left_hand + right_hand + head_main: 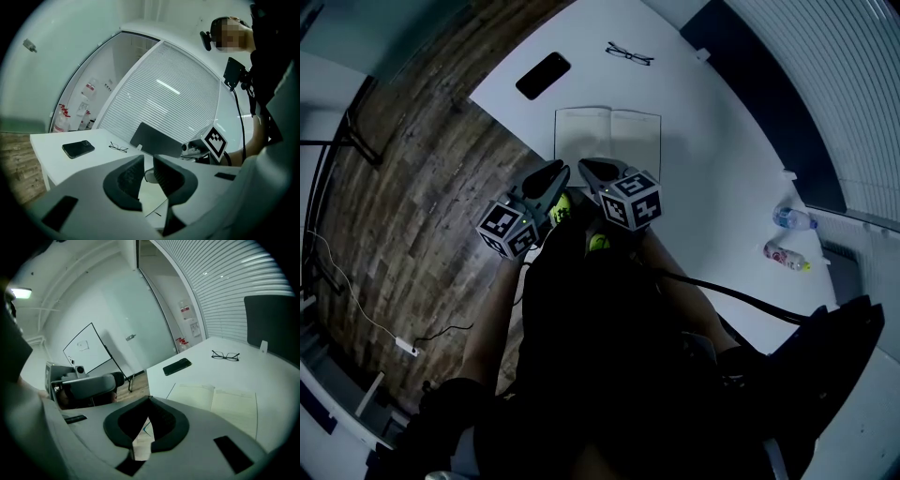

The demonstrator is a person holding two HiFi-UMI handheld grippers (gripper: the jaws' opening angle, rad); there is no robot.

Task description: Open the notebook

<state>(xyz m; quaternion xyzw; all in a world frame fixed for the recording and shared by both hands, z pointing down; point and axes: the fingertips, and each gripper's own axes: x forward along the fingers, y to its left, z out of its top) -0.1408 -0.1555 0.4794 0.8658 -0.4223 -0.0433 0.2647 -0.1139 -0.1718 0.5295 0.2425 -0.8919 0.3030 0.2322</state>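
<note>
Notebook (607, 136) lies open and flat on the white table (712, 159), near a phone (543, 75) and glasses (629, 53). Left gripper (551, 173) hangs at its near edge, jaws narrowly apart and empty; right gripper (592, 169) beside it, jaws closed on nothing

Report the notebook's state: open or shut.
Open. The notebook lies flat on the table, two pale pages spread side by side.

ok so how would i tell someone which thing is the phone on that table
Start at the white table and find the open notebook. Beyond its left page, near the table edge by the wooden floor, lies the phone. It is the only flat black slab; the glasses beside it are just thin dark frames.
</note>
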